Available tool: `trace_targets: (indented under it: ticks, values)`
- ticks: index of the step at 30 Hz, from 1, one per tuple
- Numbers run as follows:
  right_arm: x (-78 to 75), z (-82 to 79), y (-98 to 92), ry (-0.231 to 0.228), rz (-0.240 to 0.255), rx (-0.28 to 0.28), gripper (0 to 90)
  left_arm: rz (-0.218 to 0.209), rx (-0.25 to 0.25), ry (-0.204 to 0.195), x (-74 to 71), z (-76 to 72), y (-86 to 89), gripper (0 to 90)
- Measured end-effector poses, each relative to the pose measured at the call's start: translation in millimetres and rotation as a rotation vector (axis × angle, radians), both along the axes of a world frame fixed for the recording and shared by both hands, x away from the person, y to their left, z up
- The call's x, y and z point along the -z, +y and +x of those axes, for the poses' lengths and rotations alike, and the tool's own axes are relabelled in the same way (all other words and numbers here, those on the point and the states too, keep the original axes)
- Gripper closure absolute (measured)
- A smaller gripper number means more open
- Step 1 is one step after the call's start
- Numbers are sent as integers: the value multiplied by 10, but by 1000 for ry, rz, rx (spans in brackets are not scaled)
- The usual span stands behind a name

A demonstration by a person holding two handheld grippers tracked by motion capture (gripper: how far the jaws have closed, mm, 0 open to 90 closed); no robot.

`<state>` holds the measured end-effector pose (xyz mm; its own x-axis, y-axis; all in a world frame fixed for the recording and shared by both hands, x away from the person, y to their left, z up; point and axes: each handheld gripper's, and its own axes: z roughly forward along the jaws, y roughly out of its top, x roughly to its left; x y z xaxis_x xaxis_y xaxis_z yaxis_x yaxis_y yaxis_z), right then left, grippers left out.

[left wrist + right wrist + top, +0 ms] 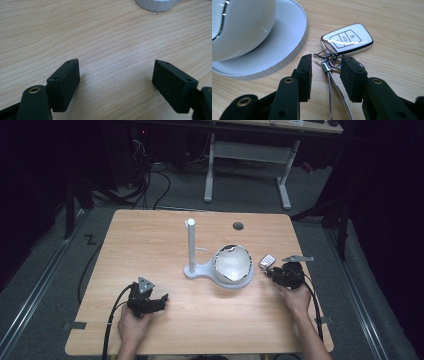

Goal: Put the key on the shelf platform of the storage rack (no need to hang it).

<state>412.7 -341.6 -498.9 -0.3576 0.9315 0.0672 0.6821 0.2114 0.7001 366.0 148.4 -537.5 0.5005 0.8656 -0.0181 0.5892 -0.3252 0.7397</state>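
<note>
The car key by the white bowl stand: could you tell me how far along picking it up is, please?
Nothing looks done yet: the car key lies flat on the table, beside the stand's base. In hand: the right gripper has its jaws around the key's ring and strap, with gaps on both sides, so no grip yet. The left gripper rests open over bare wood. Left: closing, lifting, probably hanging the key on the post.

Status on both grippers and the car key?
Left gripper open, idle over bare wooden table. Right gripper open, jaws straddling the metal key ring of the white car key fob. White stand base close alongside.
</note>
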Motion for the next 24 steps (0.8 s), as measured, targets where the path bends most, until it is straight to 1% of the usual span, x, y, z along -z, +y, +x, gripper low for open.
trace_targets:
  ticks: [2,3,11,15,20,24]
  values:
    - [18,11,1,5,0,2,626,0,0,0,0,0,0,226]
    - [61,37,0,19,-3,5,631,0,0,0,0,0,0,226]
    - [133,80,31,33,-7,2,647,0,0,0,0,-1,0,226]
    - [182,101,60,38,-18,-1,658,0,0,0,0,-1,0,226]
    - [212,123,76,33,-18,5,678,1,0,0,0,-1,0,226]
    - [224,123,91,22,-36,6,697,1,0,0,0,-2,1,227]
